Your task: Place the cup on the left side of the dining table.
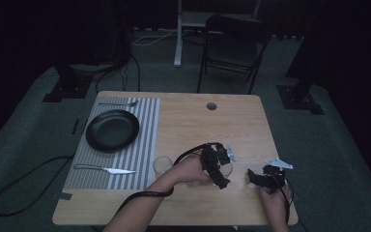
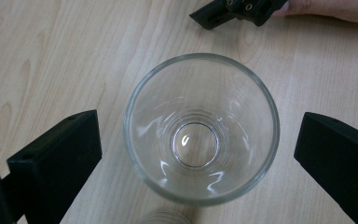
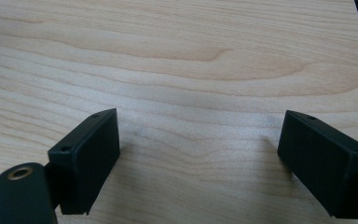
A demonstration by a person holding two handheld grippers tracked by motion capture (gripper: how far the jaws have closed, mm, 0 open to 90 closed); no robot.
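Left gripper (image 1: 221,170) hangs over a clear glass (image 2: 201,128) on the wooden surface (image 1: 193,121), near the front edge, right of centre. In the left gripper view the glass stands upright and empty, seen from above, between the two black jaws. Jaws wide open, one on each side of the rim, neither touching it; small gap both sides. Nothing held.

Right gripper (image 1: 265,178) sits just right of the left one, low over bare wood near the front right corner. Right gripper view: jaws spread wide, only wood grain between them, nothing held. Its tip also shows at the top of the left gripper view, near the glass but apart from it.

A second glass (image 1: 163,166) stands just left of the left hand (image 1: 189,169), at the edge of a striped placemat (image 1: 147,145). On the placemat: a black plate (image 1: 112,130), a knife (image 1: 105,169) at the near side, a fork (image 1: 118,103) at the far side. All well apart from both grippers.
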